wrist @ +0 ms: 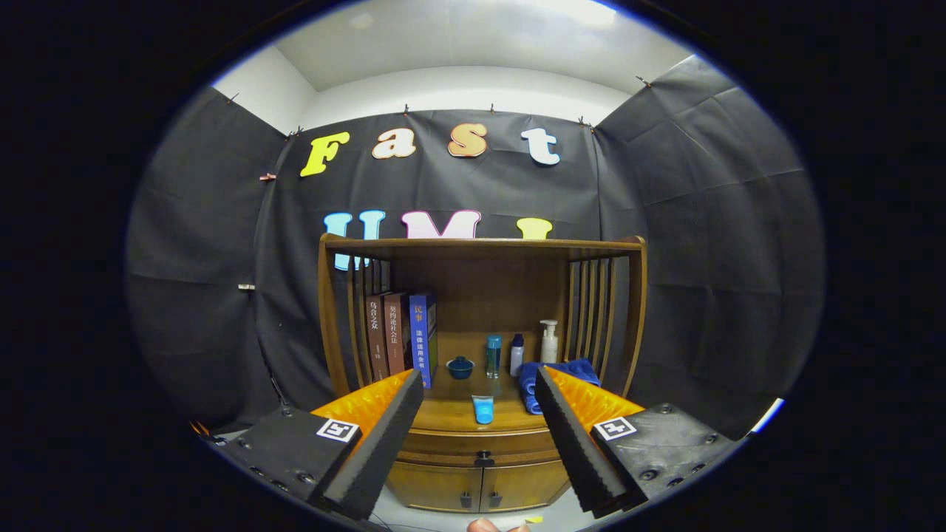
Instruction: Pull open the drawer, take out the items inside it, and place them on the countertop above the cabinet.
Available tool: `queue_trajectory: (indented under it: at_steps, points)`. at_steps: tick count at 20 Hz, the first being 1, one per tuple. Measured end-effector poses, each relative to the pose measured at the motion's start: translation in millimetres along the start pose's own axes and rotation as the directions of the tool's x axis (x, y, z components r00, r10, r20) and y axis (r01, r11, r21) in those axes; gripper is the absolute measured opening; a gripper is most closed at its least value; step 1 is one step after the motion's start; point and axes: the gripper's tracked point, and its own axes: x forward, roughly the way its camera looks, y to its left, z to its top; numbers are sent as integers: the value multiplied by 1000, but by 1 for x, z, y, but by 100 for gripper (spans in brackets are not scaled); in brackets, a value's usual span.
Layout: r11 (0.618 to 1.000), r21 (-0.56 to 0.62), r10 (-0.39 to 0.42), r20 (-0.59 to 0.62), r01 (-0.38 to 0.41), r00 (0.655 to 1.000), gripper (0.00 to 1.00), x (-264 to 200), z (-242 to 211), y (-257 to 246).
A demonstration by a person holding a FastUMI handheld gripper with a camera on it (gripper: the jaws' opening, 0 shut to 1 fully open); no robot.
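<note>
With the gripper (479, 414) jaws spread wide and holding nothing, the shut drawer (480, 445) lies dead ahead at 12 o'clock under the tabletop (443, 414), a blue tube (482, 408) already lying there; any pull should run straight by its knob (483, 459).

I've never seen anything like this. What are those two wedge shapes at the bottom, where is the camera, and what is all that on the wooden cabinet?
The camera rides on a hand-held gripper and looks forward along its two fingers, the wedges you noticed. They stand wide apart and hold nothing.

Beyond them is a wooden cabinet. On its countertop stand three books, a small blue bowl, a blue tumbler, a small bottle, a pump bottle, a folded blue towel and, nearest, a small blue tube.

Under the countertop is the drawer, closed, with a dark knob. Two small doors sit below it.
</note>
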Motion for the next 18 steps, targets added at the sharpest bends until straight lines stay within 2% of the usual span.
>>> queue_trajectory:
  at_steps: [8, 18]
  points:
    - [999, -35, -30, 10, 31, 999, 100, -1, 3, -5]
    - [998, -44, -33, 10, 33, 999, 100, -2, 4, -3]
